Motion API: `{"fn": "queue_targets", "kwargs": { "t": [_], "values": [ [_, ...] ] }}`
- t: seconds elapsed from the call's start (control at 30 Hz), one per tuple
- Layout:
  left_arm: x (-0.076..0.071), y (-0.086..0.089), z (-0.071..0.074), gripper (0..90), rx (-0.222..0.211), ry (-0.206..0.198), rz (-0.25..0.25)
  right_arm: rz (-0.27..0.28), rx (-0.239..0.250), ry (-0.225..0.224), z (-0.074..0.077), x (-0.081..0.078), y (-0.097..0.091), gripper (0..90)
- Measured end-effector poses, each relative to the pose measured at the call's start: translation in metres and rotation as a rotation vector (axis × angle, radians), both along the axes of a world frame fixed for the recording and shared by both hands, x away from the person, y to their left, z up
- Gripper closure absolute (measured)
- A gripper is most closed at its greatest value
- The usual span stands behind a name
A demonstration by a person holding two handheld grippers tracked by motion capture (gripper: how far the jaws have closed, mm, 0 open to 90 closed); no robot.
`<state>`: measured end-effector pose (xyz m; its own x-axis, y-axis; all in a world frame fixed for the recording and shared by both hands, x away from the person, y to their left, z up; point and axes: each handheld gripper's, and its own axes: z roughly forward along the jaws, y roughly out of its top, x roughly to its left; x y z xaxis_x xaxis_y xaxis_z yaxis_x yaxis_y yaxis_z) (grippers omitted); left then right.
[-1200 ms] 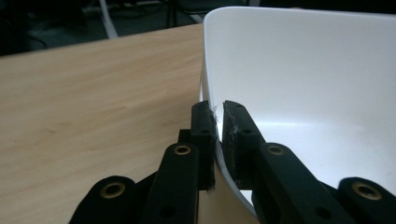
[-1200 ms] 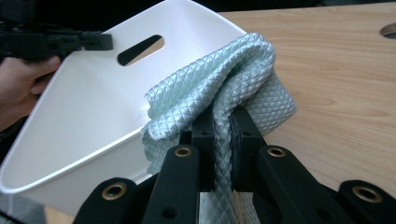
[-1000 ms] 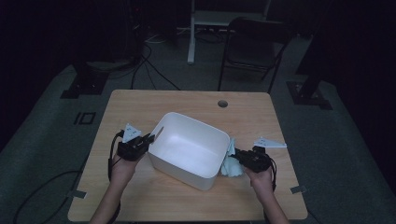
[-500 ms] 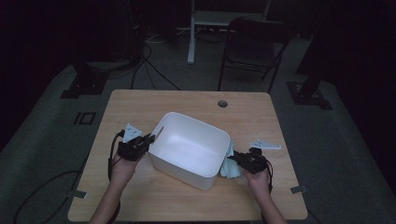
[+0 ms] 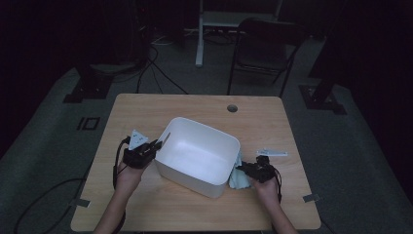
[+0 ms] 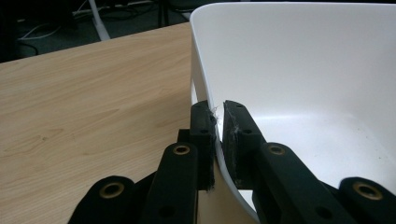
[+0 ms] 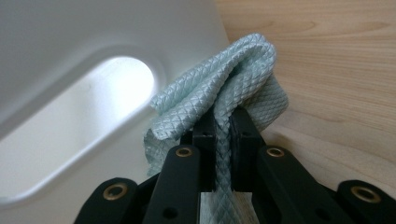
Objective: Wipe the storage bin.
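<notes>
A white plastic tub (image 5: 197, 156) stands tilted in the middle of the wooden table (image 5: 146, 109). My left gripper (image 5: 157, 145) is shut on the tub's left rim (image 6: 205, 88), one jaw outside the wall and one inside. My right gripper (image 5: 242, 169) is shut on a pale green waffle-weave cloth (image 7: 224, 88), bunched between its jaws. The cloth (image 5: 238, 175) sits low against the tub's right outer wall (image 7: 84, 70), close to the tabletop.
A small white flat object (image 5: 272, 152) lies on the table to the right of the tub. A round cable hole (image 5: 232, 108) is near the table's far edge. A dark folding chair (image 5: 265, 48) and cables stand on the floor beyond.
My right gripper has sunk with the cloth along the tub's right wall, toward the tabletop. The left gripper and the tub have held still.
</notes>
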<state>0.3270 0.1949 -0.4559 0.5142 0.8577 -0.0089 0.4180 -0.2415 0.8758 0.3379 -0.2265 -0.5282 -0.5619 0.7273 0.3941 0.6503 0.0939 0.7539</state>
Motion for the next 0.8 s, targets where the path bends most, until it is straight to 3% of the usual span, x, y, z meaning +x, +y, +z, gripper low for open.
{"fn": "queue_targets", "kwargs": {
  "t": [0.07,0.17,0.23,0.33,0.43,0.53,0.6,0.67,0.73,0.8],
  "values": [
    [0.000,0.000,-0.001,82.1,-0.011,0.001,0.005,-0.006,-0.054,0.010,-0.006,0.001,0.004,83.5],
    [-0.001,-0.001,-0.002,82.2,-0.009,-0.006,0.020,-0.001,-0.042,0.053,-0.014,0.004,0.004,83.5],
    [-0.002,-0.003,-0.002,81.8,0.005,-0.014,0.038,0.002,-0.051,0.049,-0.012,0.003,0.004,83.5],
    [-0.004,-0.008,-0.003,82.1,0.012,-0.030,0.075,0.017,0.000,0.026,-0.002,-0.004,0.001,83.4],
    [-0.004,-0.012,-0.004,82.5,0.016,-0.034,0.073,0.023,-0.010,-0.012,0.007,-0.012,0.001,83.4],
    [-0.004,-0.012,-0.004,82.5,0.011,-0.029,0.074,0.019,0.025,0.006,0.002,-0.009,-0.001,83.5],
    [-0.005,-0.012,-0.004,82.5,0.005,-0.029,0.084,0.013,-0.018,-0.001,-0.001,-0.007,0.002,83.6],
    [-0.005,-0.012,-0.004,82.1,0.012,-0.031,0.090,0.013,-0.078,0.032,-0.012,-0.004,0.007,83.6],
    [-0.005,-0.013,-0.005,81.4,-0.001,-0.031,0.107,0.023,-0.069,0.056,-0.017,-0.001,0.006,83.5],
    [-0.006,-0.014,-0.005,81.2,0.008,-0.033,0.122,0.031,-0.071,0.053,-0.016,0.000,0.005,83.5]
  ]
}}
